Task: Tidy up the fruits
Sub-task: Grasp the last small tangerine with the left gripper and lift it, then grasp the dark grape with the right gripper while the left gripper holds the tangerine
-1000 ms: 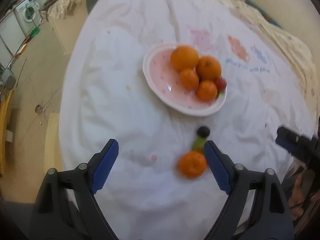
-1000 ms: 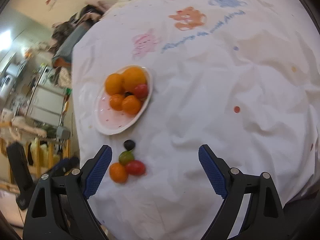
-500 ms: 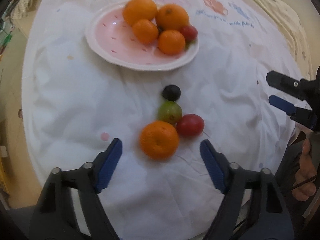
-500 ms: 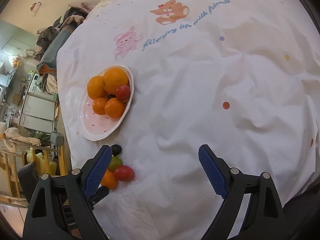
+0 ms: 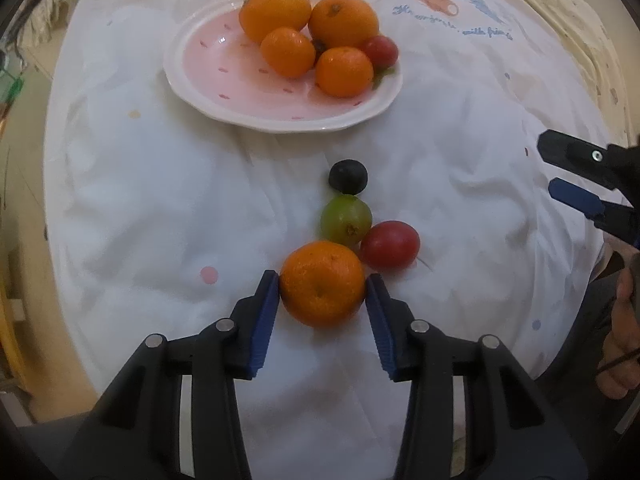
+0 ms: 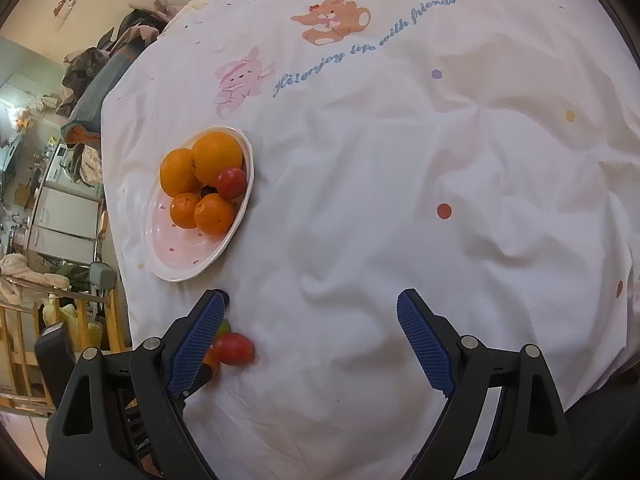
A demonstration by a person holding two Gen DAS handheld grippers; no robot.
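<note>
My left gripper (image 5: 322, 292) is shut on a small orange (image 5: 322, 283) that rests on the white tablecloth. Behind the orange lie a green fruit (image 5: 345, 219), a red tomato (image 5: 390, 244) and a dark plum (image 5: 348, 176). A pink plate (image 5: 224, 68) farther back holds several oranges and a red tomato (image 5: 381, 50). My right gripper (image 6: 310, 316) is open and empty above bare cloth; it also shows in the left wrist view (image 5: 576, 184). In the right wrist view the plate (image 6: 176, 256) is at left and the red tomato (image 6: 234, 349) lies by my left finger.
The round table's cloth (image 6: 400, 160) has cartoon animal prints and coloured dots. The table edge drops off at left toward furniture and clutter (image 6: 52, 208). A person's hand (image 5: 620, 320) shows at the right edge.
My left gripper moved forward and closed its jaws on the small orange. My right gripper shifted slightly and stays open.
</note>
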